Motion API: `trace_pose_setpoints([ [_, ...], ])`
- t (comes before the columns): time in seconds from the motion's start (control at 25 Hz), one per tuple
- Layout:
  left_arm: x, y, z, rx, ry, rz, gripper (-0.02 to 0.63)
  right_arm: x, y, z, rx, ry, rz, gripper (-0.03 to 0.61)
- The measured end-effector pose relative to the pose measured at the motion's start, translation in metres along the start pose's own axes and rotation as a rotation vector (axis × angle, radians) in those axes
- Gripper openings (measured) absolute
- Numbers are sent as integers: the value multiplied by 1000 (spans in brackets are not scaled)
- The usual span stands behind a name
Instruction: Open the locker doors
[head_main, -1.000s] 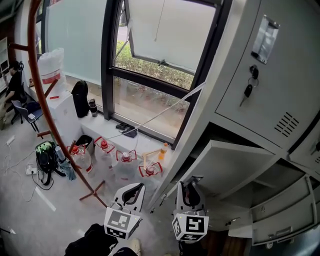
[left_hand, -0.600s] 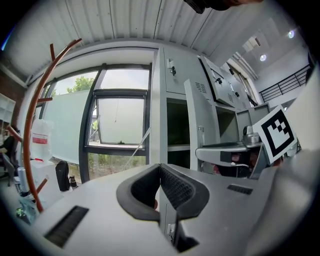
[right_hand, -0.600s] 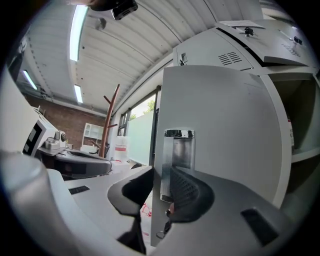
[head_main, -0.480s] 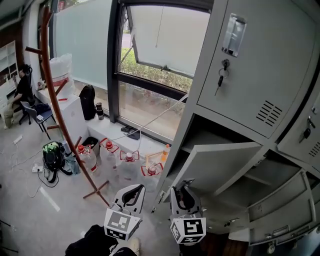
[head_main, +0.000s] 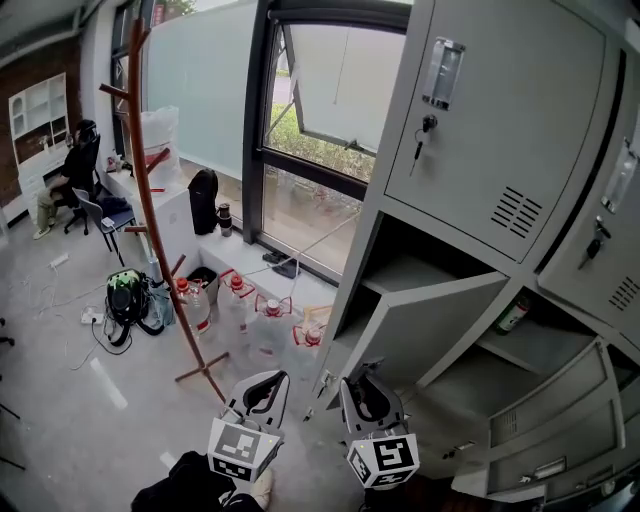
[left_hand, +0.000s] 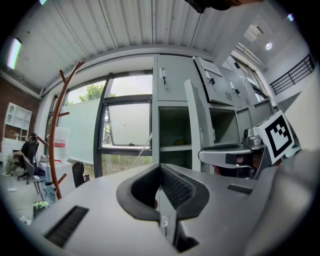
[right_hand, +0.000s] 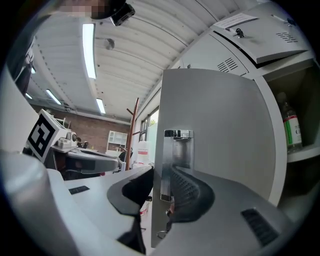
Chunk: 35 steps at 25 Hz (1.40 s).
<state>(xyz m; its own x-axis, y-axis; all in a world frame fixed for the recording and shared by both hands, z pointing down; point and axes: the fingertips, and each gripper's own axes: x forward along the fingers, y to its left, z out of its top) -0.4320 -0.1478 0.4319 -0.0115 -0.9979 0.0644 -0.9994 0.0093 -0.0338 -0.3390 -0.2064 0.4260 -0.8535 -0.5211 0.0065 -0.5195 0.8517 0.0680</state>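
Note:
The grey lockers fill the right of the head view. One middle-row door stands swung out, with its compartment open behind it. My right gripper is at that door's free edge. In the right gripper view the door runs between the jaws, and my right gripper is shut on its edge by the chrome handle. My left gripper hangs left of the lockers, away from them. Its fingertips meet with nothing between them.
The upper locker door stays closed with a key in its lock. A green bottle stands in an open compartment. Lower doors hang open at the right. A coat stand and water jugs sit by the window.
The door in my right gripper has swung further out from its compartment. Both grippers have travelled sideways with the view, and more of the room shows at the left.

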Motion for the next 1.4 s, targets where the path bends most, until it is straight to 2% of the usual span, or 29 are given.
trace_pose_setpoints([
  [0.36, -36, -59, 2, 6, -5, 37, 25, -62, -4, -1, 26, -18, 140, 121],
  [0.64, -46, -93, 4, 13, -10, 22, 25, -99, -8, -2, 17, -28, 182, 124],
  [1.4, -39, -177, 12, 30, -34, -79, 25, -181, -40, -5, -47, -23, 86, 146],
])
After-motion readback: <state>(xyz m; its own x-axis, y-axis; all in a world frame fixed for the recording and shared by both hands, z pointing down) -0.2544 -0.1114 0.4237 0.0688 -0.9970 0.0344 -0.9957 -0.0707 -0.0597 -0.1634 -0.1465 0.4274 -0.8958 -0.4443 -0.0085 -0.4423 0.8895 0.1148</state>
